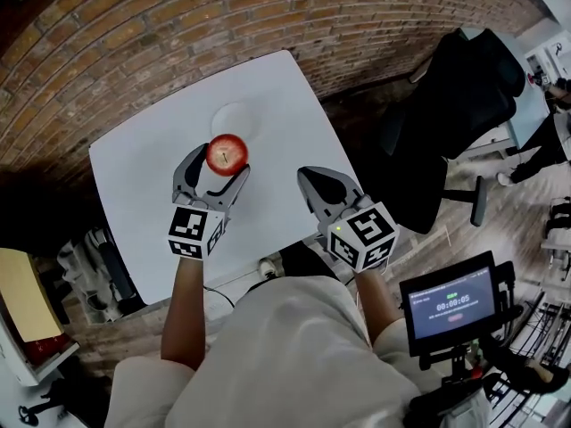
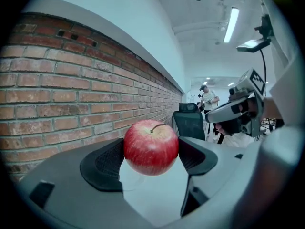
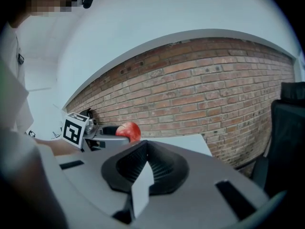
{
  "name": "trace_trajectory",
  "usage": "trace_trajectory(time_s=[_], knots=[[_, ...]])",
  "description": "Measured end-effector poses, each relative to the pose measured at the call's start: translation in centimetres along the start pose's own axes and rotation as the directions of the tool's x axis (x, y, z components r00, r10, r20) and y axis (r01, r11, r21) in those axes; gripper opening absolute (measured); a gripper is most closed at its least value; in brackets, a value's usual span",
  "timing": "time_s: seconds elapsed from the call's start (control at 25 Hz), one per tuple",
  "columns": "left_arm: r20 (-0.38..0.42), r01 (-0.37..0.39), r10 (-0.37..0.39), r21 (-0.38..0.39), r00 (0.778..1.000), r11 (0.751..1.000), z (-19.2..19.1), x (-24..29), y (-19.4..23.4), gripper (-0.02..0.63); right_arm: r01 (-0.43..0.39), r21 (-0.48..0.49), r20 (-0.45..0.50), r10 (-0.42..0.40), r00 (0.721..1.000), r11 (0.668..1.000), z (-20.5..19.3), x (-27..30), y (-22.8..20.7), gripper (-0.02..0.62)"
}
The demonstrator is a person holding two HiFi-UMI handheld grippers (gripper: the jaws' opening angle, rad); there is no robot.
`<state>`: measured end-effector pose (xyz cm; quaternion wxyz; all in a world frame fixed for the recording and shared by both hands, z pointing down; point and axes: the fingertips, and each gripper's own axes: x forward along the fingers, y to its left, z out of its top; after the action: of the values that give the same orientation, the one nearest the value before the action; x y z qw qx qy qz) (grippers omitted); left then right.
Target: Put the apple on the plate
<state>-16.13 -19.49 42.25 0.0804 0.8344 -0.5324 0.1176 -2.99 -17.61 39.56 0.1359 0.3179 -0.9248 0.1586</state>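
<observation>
As it stands now, progress: the pick-up looks done and the set-down is left; the apple (image 2: 151, 147) is in the air, not on the plate (image 1: 217, 117).
Left gripper (image 1: 221, 161): clamped on the apple, one jaw pad pressed to each side, stem up.
Apple: between the left jaws at their tips, red and whole, clear of the table (image 1: 143, 181) beneath it.
Plate: white on the white top, just ahead of the left gripper's tips and below them, with nothing on it.
Right gripper (image 1: 310, 180): jaws pressed together with nothing between them, held to the right of the left gripper, over the near edge of the table.
Gap to close: short, by my reckoning; the apple is near the plate's near rim but not over its middle.
What remains: carry forward a little, lower until the apple rests on the plate, part the jaws, draw back.
Risk: a round apple may roll on a shallow plate if let go before it rests.
Surroundings: brick wall (image 1: 134, 43) beyond the plate, black chair (image 1: 455, 105) off to the right gripper's right.
</observation>
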Motion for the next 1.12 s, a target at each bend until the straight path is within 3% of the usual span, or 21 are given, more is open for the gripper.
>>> trace_trajectory(time_s=[0.28, 0.68, 1.12], knots=[[-0.046, -0.005, 0.004, -0.021, 0.999, 1.0, -2.6, 4.6, 2.6, 0.365, 0.001, 0.029, -0.035, 0.0, 0.999, 1.0, -0.9, 3.3, -3.3, 0.003], [-0.06, -0.032, 0.029, -0.041, 0.998, 0.999, -3.9, 5.9, 4.4, 0.365, 0.012, 0.041, -0.044, -0.01, 0.999, 0.999, -0.9, 3.5, -3.8, 0.003], [-0.103, -0.06, 0.053, -0.065, 0.993, 0.996, -8.0, 10.8, 7.7, 0.365, 0.034, 0.075, -0.083, -0.028, 0.996, 0.997, -1.6, 6.0, -6.8, 0.003]])
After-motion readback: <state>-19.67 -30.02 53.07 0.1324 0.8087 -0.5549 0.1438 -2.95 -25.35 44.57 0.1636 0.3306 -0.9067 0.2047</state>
